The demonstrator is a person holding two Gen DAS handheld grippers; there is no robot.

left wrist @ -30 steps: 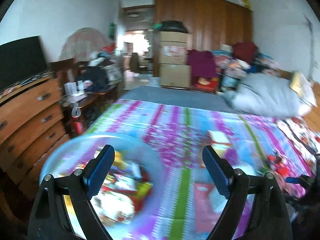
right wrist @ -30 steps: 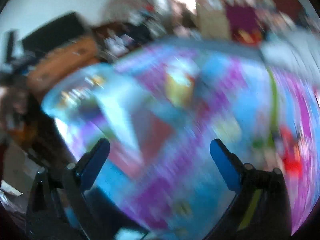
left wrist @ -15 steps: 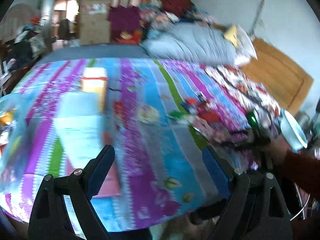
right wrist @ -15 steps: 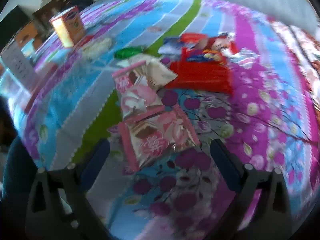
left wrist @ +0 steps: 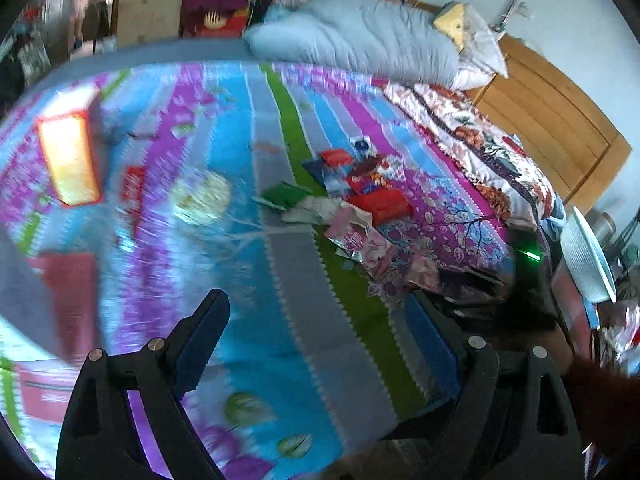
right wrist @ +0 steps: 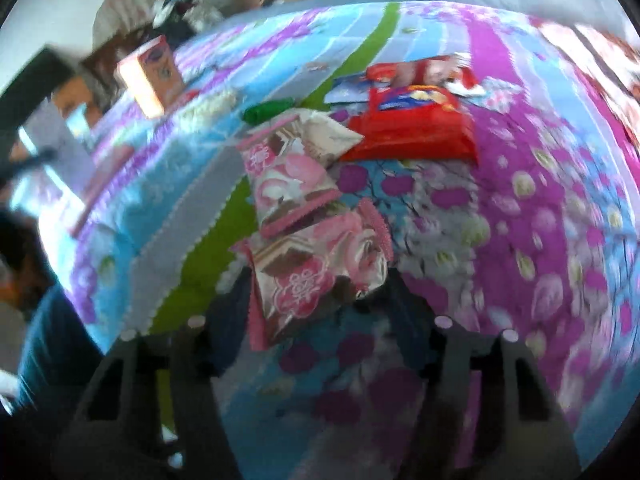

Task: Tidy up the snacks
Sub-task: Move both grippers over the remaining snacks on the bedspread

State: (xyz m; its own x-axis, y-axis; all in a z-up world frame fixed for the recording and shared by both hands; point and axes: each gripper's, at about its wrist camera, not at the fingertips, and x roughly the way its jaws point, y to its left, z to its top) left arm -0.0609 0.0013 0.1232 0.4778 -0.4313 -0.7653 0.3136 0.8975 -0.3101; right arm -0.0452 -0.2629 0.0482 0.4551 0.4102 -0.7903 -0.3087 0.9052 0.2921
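Note:
A heap of snack packets lies on the striped bedspread [left wrist: 280, 280]. In the right wrist view a pink flowered packet [right wrist: 316, 276] lies between the tips of my right gripper [right wrist: 316, 304], which is open around it; the frame is blurred, so contact is unclear. A second pink packet [right wrist: 284, 184], a red bag [right wrist: 416, 132], a green packet [right wrist: 268, 112] and an orange box [right wrist: 150, 74] lie beyond. My left gripper [left wrist: 320, 336] is open and empty above the bed, left of the heap [left wrist: 356, 204].
A grey duvet [left wrist: 360, 40] lies at the head of the bed, with a wooden headboard [left wrist: 552, 120] to the right. The orange box [left wrist: 68, 160] and a red flat pack [left wrist: 74, 292] lie at the left. A white basin [left wrist: 586, 256] stands past the bed's right edge.
The right gripper has come down onto the heap, so the near pink packet now lies between its fingers. The left gripper has swung further right, away from the clear tub, towards the heap.

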